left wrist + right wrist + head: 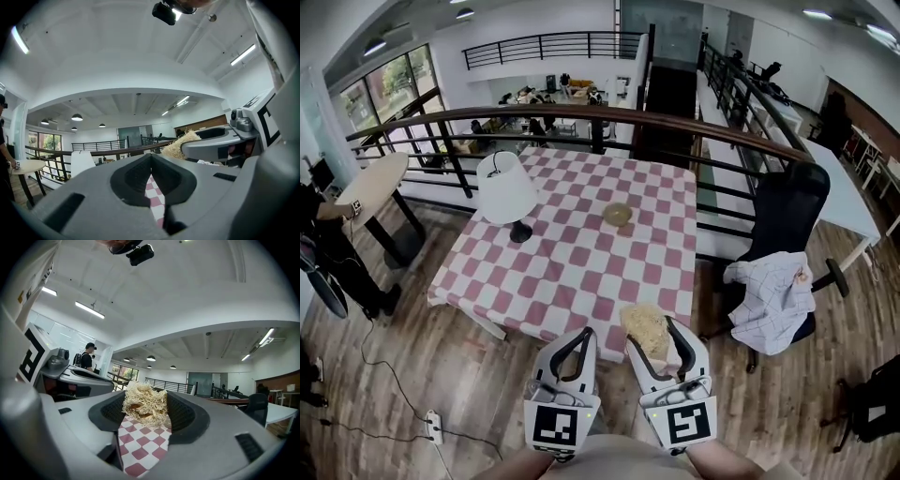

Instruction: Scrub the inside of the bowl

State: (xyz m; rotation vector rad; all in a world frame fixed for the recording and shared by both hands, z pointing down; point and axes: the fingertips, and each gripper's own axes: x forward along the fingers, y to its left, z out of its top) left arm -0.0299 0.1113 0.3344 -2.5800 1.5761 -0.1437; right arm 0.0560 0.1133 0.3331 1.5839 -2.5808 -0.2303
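Bowl [618,214] rests near the middle of the checkered tabletop [572,272], well apart from both grippers (they hover at its near edge). Jaws of the right gripper [652,330] pinch a fibrous scrubber [144,405]; those of the left gripper [151,159] are pressed together, empty.

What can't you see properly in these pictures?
Bowl: in the head view, too small and far to show whether its inside is dirty.
Bowl again: neither gripper view shows it; jaws and the scrubber fill the foreground.
Table: part of its near edge, head view, hidden behind the left gripper and right gripper.
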